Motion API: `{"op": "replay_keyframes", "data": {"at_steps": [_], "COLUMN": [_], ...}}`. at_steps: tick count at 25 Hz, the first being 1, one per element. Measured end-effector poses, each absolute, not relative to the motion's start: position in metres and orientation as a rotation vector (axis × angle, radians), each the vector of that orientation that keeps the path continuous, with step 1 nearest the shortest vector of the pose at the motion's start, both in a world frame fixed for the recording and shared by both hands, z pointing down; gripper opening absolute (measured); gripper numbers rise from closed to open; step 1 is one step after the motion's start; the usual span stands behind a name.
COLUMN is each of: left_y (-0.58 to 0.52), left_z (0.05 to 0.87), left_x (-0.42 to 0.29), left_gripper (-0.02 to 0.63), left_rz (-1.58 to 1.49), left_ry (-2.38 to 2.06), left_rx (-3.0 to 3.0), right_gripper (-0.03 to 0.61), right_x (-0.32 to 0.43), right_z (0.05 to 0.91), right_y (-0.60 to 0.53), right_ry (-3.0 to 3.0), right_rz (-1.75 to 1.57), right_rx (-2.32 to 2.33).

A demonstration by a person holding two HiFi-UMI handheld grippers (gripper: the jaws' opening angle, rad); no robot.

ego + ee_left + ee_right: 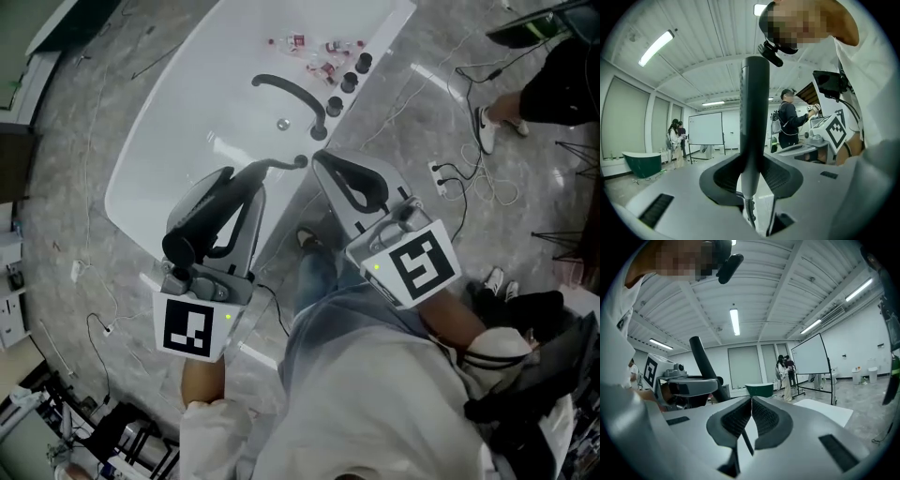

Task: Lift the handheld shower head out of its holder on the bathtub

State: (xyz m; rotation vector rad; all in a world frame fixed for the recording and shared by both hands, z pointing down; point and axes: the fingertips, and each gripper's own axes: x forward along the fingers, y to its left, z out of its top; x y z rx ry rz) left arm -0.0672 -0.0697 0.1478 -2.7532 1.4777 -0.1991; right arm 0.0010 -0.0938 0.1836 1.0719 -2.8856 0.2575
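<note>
The dark shower head (199, 223) stands upright between the pads of my left gripper (261, 174), which is shut on its handle, high above the white bathtub (178, 112). In the left gripper view the shower head (753, 122) rises straight up from my left gripper (752, 177), and its metal hose (749, 212) hangs below the pads. My right gripper (320, 158) is beside it, shut, with nothing between its pads. My right gripper (751, 414) also sees the shower head (706, 365) to its left. A row of dark fittings (349, 82) and a curved dark spout (298, 96) sit on the tub rim.
Small bottles (319, 52) lie at the tub's far end. Cables and a power strip (439, 178) trail over the grey floor, and another person's shoe (486, 127) is at the upper right. People, a whiteboard (705, 127) and a green tub (642, 164) stand across the room.
</note>
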Motion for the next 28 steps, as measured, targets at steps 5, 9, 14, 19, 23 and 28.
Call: {"op": "replay_keyframes", "data": {"at_steps": [5,9,14,19,23,28], "left_y": [-0.065,-0.067,-0.057,-0.077,-0.082,-0.072], "left_z": [0.105,0.045,0.010,0.012,0.021,0.015], "left_x": [-0.059,-0.041,-0.048,-0.063,-0.060,-0.061], "left_gripper": [0.149,0.149,0.149,0.149,0.149,0.149], "left_rz": [-0.115,-0.040,0.123,0.203,0.145,0.126], "left_ry": [1.539,1.578,1.703,1.763,1.788,1.796], "left_rx": [-2.773,-2.779,-2.784,-2.784,-2.760,-2.757], "right_gripper": [0.017,0.017,0.017,0.017,0.017,0.015], "right_x": [0.006,0.019,0.015,0.006,0.006,-0.001], "right_z": [0.118,0.042,0.003,0.008,0.005,-0.004], "right_y": [-0.089,-0.089,-0.079,-0.093,-0.095,-0.083], "right_ry": [-2.938,-2.979,-2.974,-2.891,-2.896,-2.902], "right_rz": [0.179,0.125,0.075,0.167,0.130,0.131], "right_rx": [1.056,1.039,1.001,0.990,0.975,0.976]}}
